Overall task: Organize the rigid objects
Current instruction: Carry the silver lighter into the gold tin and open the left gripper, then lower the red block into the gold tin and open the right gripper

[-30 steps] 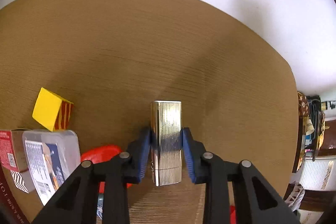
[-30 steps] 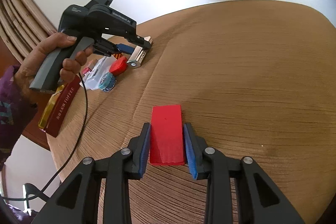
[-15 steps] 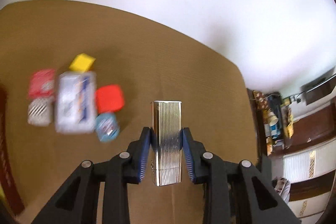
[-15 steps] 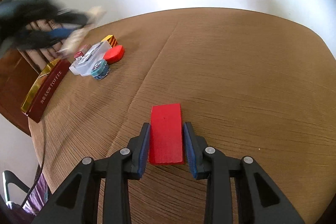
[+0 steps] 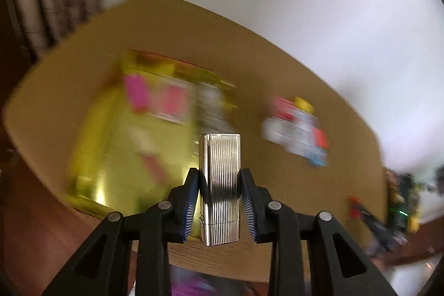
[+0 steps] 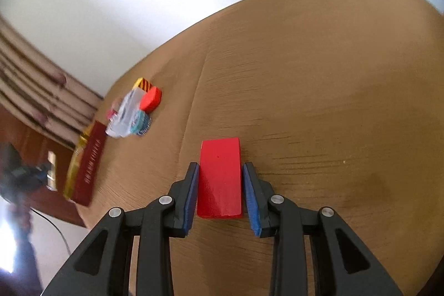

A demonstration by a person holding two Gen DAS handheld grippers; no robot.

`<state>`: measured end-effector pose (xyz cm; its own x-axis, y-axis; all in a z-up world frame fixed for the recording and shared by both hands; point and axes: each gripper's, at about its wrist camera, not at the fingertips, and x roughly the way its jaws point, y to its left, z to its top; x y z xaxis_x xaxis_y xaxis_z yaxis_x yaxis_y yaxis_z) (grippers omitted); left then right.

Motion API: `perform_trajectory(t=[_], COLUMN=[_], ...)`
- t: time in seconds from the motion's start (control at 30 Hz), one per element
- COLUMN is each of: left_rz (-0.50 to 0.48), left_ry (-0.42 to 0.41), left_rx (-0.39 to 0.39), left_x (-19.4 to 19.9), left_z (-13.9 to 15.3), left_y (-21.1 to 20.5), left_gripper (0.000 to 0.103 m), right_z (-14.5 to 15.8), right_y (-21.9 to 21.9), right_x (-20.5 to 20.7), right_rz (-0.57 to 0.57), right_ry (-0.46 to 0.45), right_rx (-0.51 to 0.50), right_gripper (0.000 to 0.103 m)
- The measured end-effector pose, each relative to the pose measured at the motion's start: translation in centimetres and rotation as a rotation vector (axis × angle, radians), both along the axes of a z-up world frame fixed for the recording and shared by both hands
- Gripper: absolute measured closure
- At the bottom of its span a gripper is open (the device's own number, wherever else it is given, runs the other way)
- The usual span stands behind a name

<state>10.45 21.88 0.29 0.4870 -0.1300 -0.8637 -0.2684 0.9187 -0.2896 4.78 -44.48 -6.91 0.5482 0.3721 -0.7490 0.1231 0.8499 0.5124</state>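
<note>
A ribbed, silvery metal lighter-shaped case (image 5: 220, 186) is being gripped upright between the blue-padded fingers (image 5: 191, 205) of the left gripper (image 5: 220, 201), the jaws narrowed right onto its sides. It is being carried above the near edge of the brown wooden table (image 5: 277, 68); everything beyond is being smeared by blur, with only a big yellow-green box (image 5: 130, 135) and a cluster of small packets (image 5: 299, 126) being made out. In the right wrist view, a flat red rectangular block (image 6: 220, 179) is being pinched between the pads of the right gripper (image 6: 220, 194), jaws closed down against it, low over the tabletop near the middle. Off to its left, a long dark red box (image 6: 88, 168), a clear plastic case (image 6: 125, 115), a round red piece (image 6: 150, 99) and a yellow striped cube (image 6: 143, 83) are being seen grouped near the table's edge.
</note>
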Motion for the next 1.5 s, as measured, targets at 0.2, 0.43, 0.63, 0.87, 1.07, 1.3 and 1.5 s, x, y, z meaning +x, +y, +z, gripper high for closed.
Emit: perform_trajectory(t=[0.2, 0.43, 0.63, 0.87, 1.07, 1.3, 1.5], left_rz=[0.054, 0.084, 0.072, 0.098, 0.155, 0.17, 0.16], left_ry=[0.049, 0.057, 0.069, 0.043, -0.133, -0.237, -0.149], left_rx=[0.074, 0.17, 0.249, 0.402, 0.345, 0.258, 0.304], left_x=[3.1, 5.5, 7.0, 6.1, 0.5, -7.8, -11.1], left_z=[-2.8, -5.3, -6.6, -5.3, -1.0, 0.8, -2.6], left_y=[4.5, 4.0, 3.9, 2.8, 1.4, -0.9, -1.8], left_gripper=[0.072, 0.072, 0.072, 0.067, 0.064, 0.041, 0.041], right_z=[0.0, 0.0, -0.2, -0.2, -0.4, 3.1, 7.8], right_y=[-0.5, -0.6, -1.2, -1.8, -1.9, 2.3, 14.1], right_x=[-0.6, -0.8, -0.9, -1.3, -1.5, -0.1, 4.8], right_rz=[-0.043, -0.074, -0.104, -0.13, -0.135, -0.031, 0.24], right_ry=[0.021, 0.032, 0.039, 0.04, 0.05, 0.008, -0.021], right_rx=[0.064, 0.116, 0.184, 0.271, 0.309, 0.328, 0.328], right_gripper=[0.074, 0.074, 0.074, 0.074, 0.074, 0.074, 0.074])
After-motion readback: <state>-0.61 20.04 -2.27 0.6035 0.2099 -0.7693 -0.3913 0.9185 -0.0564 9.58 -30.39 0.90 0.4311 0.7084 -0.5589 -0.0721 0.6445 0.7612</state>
